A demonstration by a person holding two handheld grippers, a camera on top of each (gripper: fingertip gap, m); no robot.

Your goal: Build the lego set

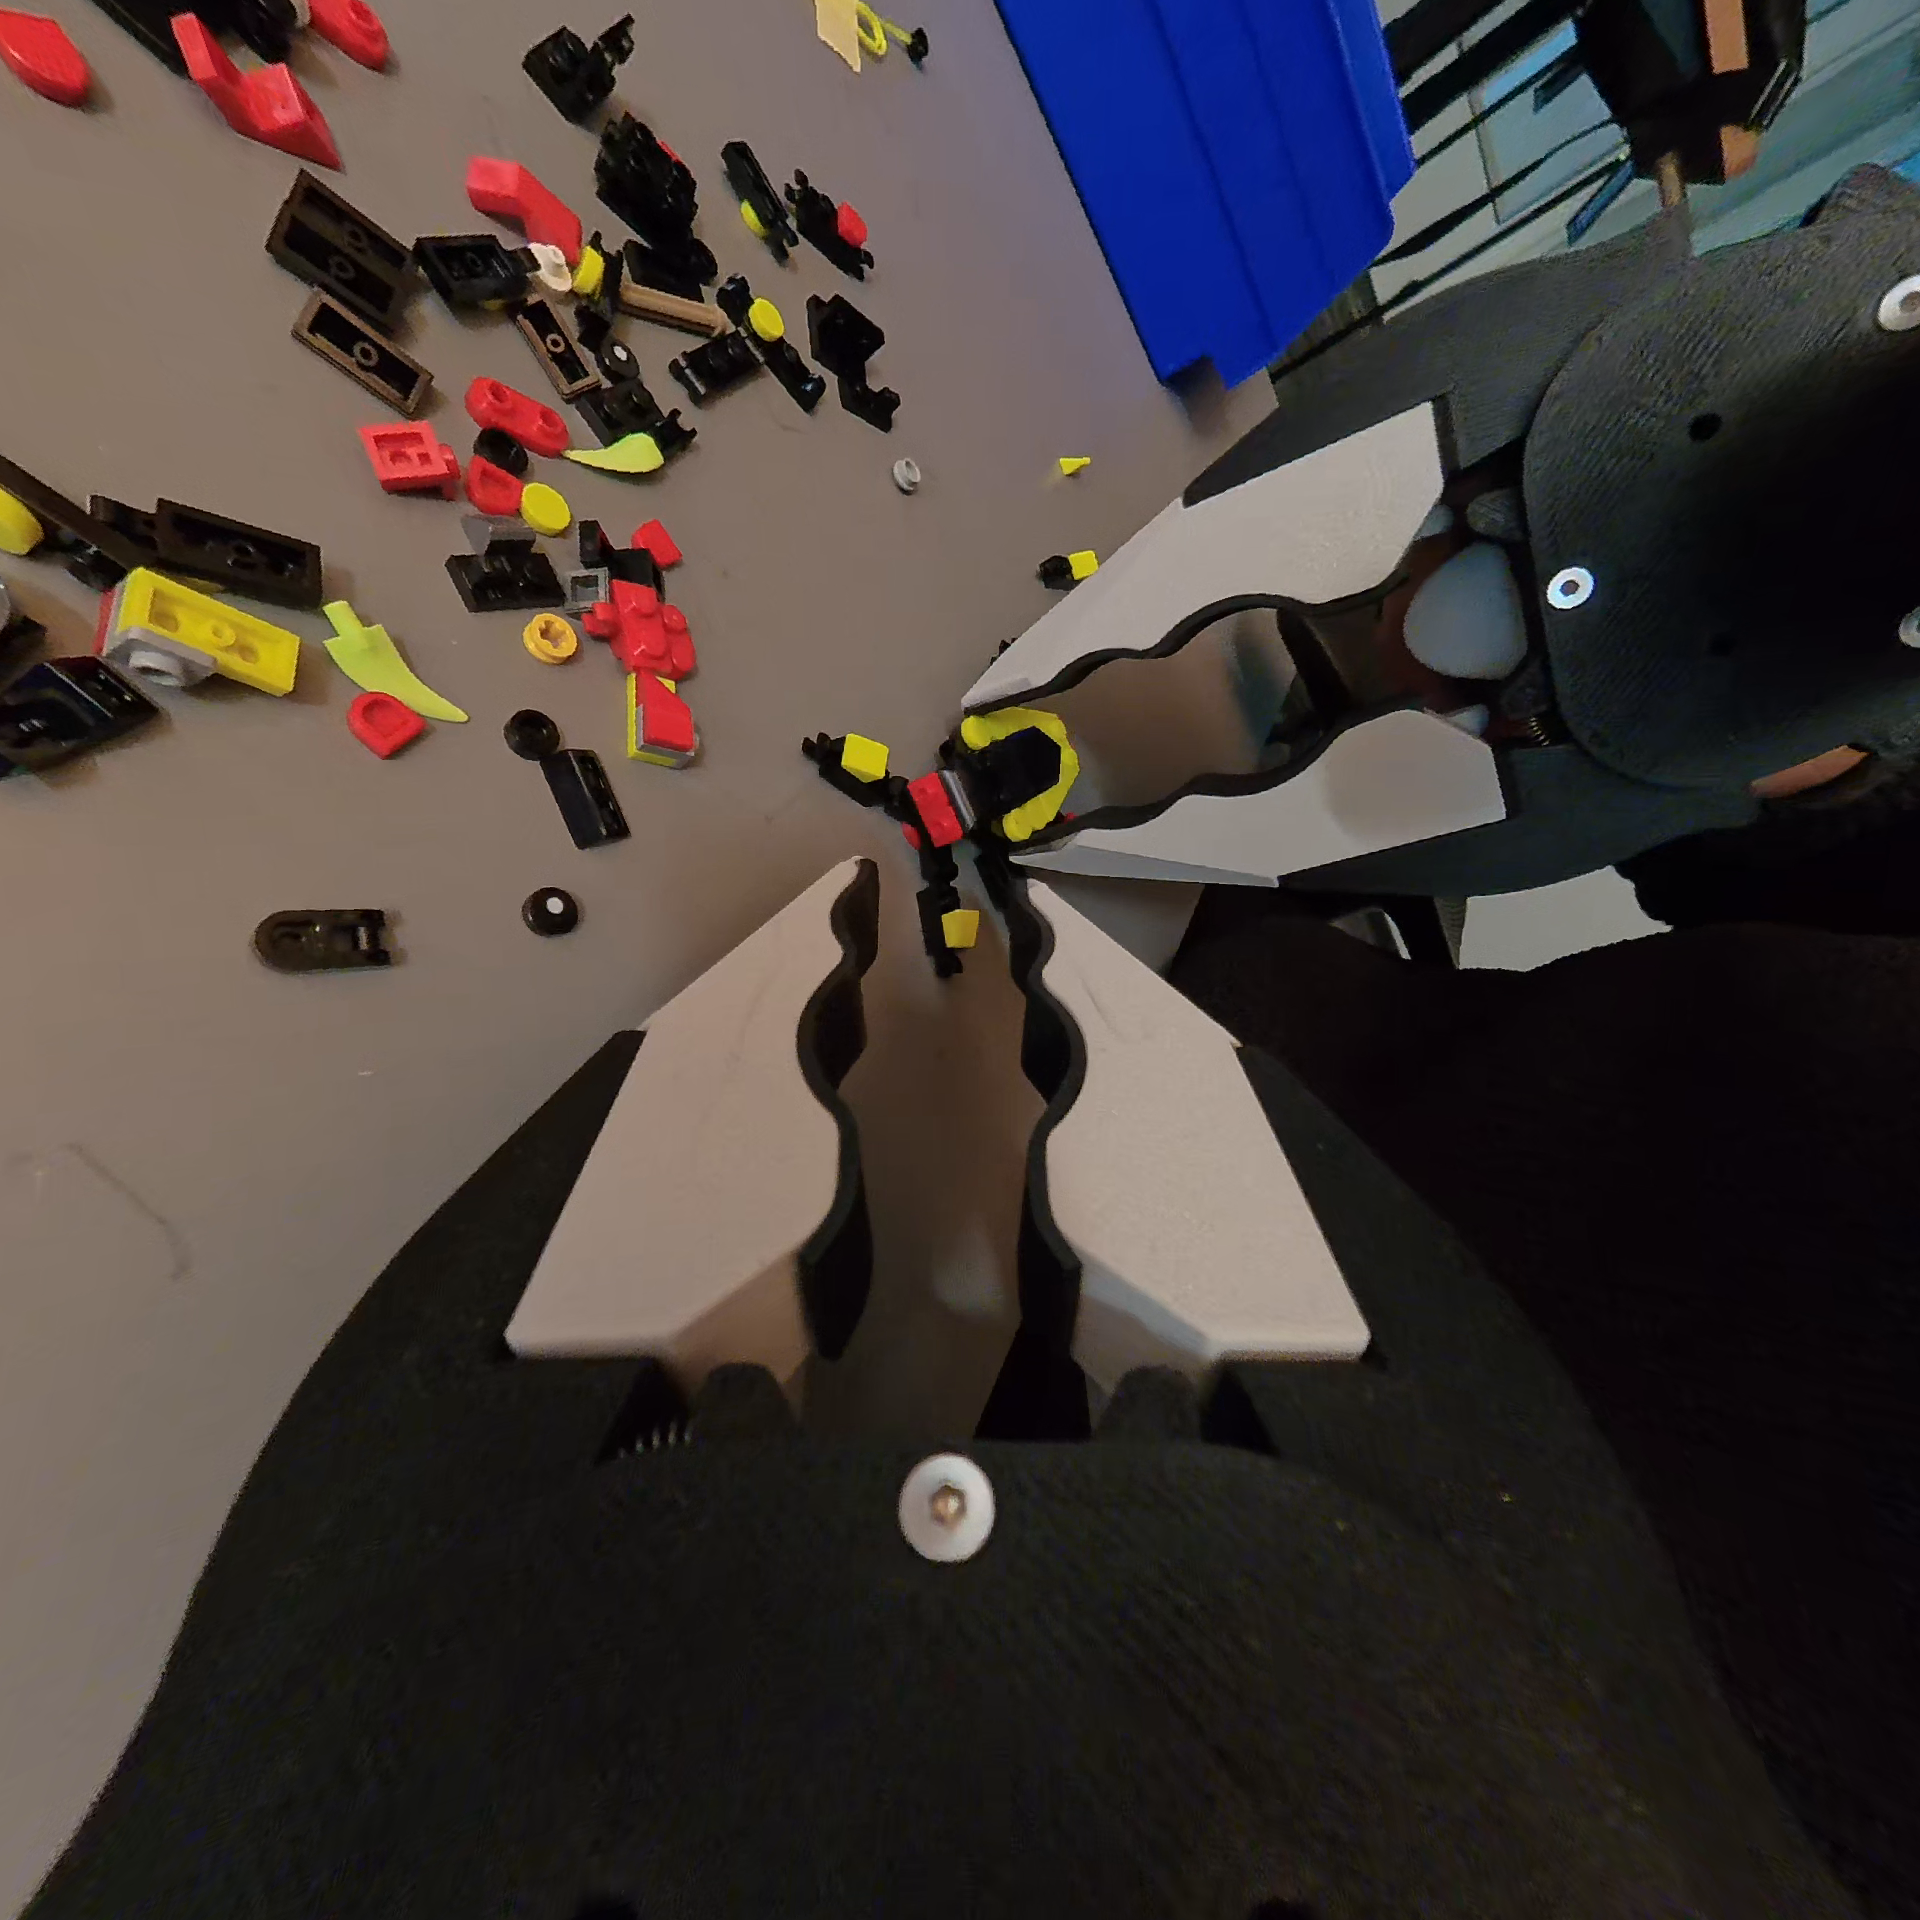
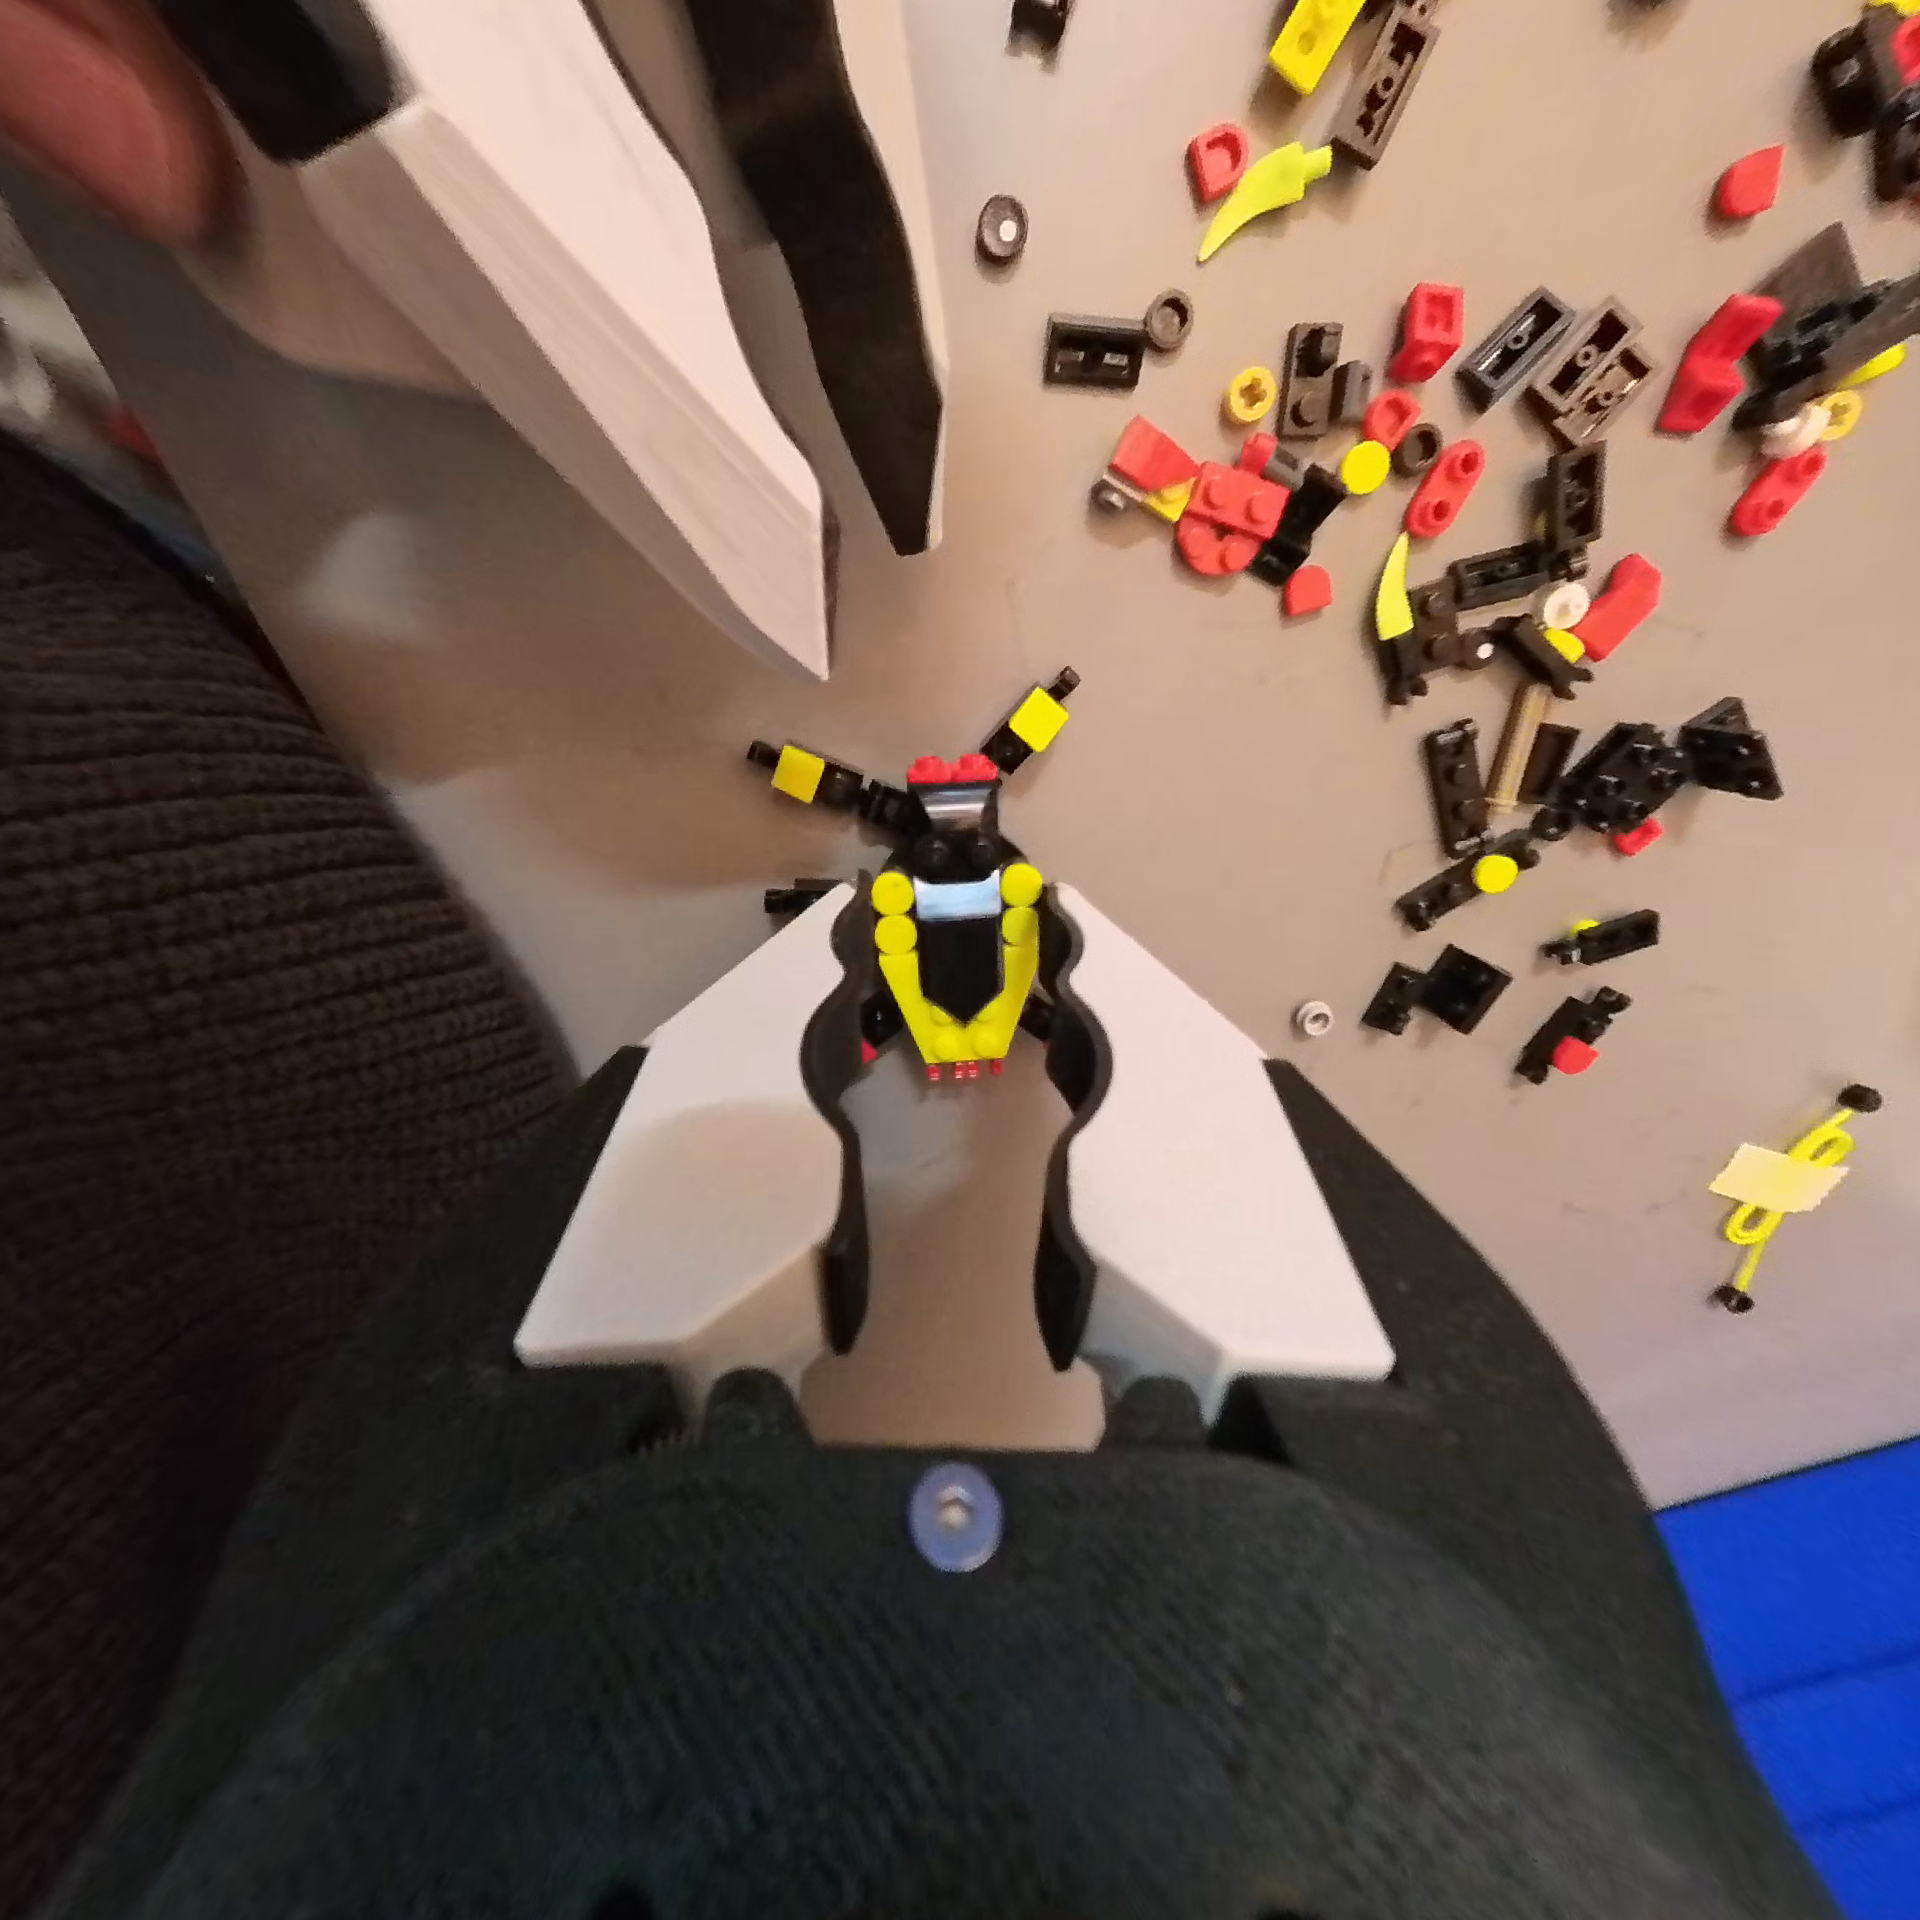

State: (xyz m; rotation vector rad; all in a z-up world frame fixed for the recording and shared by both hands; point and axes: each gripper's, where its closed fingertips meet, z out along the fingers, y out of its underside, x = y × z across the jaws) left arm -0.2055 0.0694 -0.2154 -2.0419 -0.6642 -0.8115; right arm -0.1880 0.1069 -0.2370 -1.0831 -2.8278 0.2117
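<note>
A small black, yellow and red lego model [image 2: 951,966] with two black arms tipped in yellow is clamped between the tips of my right gripper [image 2: 954,904], just above the grey table [image 2: 1195,831]. In the left wrist view the right gripper [image 1: 997,779] comes in from the right, shut on the model [image 1: 940,805]. My left gripper [image 1: 935,878] is open, its tips on either side of one of the model's hanging black-and-yellow limbs [image 1: 951,930], without pinching it. It also shows in the right wrist view [image 2: 868,603], above and left of the model.
Several loose red, black and yellow pieces [image 1: 540,436] lie scattered on the table beyond the model, also in the right wrist view [image 2: 1507,499]. A blue bin [image 1: 1195,177] stands at the far edge. A yellow string part with tape [image 2: 1782,1184] lies apart. A dark sleeve [image 2: 208,935] is close by. About 5 cm separates my left fingertips from my right.
</note>
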